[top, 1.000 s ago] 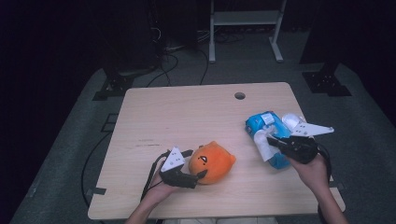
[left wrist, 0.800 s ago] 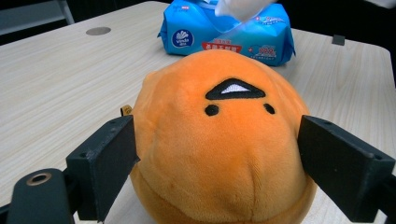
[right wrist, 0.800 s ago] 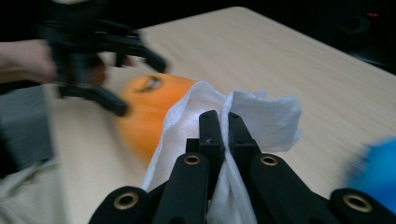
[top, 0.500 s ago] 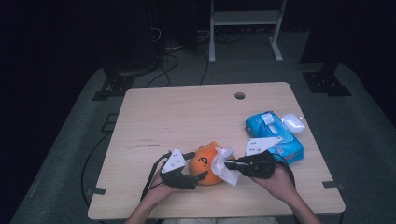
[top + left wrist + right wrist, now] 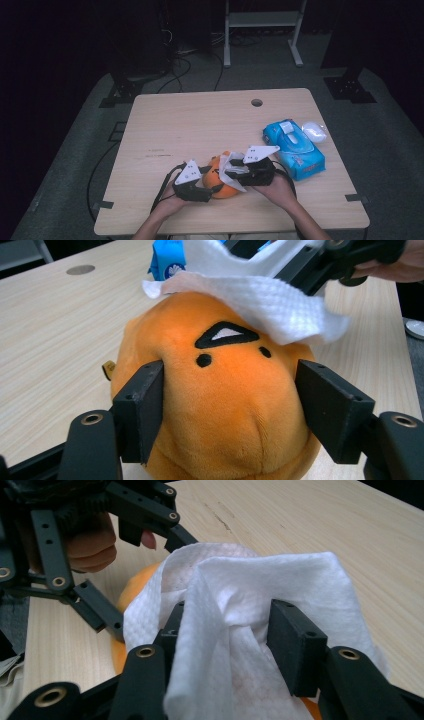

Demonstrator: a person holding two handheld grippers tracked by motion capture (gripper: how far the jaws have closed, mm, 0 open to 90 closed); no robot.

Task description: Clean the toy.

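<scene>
The left tongs, jaws just closing, clamp the round orange plush toy on the pale wooden bench. The right tongs, jaws just opening, loosely straddle the white textured wipe draped over it. Wiping is in hand; next they should probably re-grip the wipe and rub.

- In the high view, the round orange plush toy lies mostly hidden under the white textured wipe and between the two grippers; its face cannot be made out there.
- In the left gripper view, the wipe covers the plush toy's top, and the toy's base is cut off by the bottom edge.
- In the right gripper view, the wipe drapes over the right gripper, so whether its pads press the cloth cannot be told; only slivers of the plush toy show.
- The print on the blue soft wipes packet is too small to read.
- The person's forearms are cut off at the bottom edge.
</scene>
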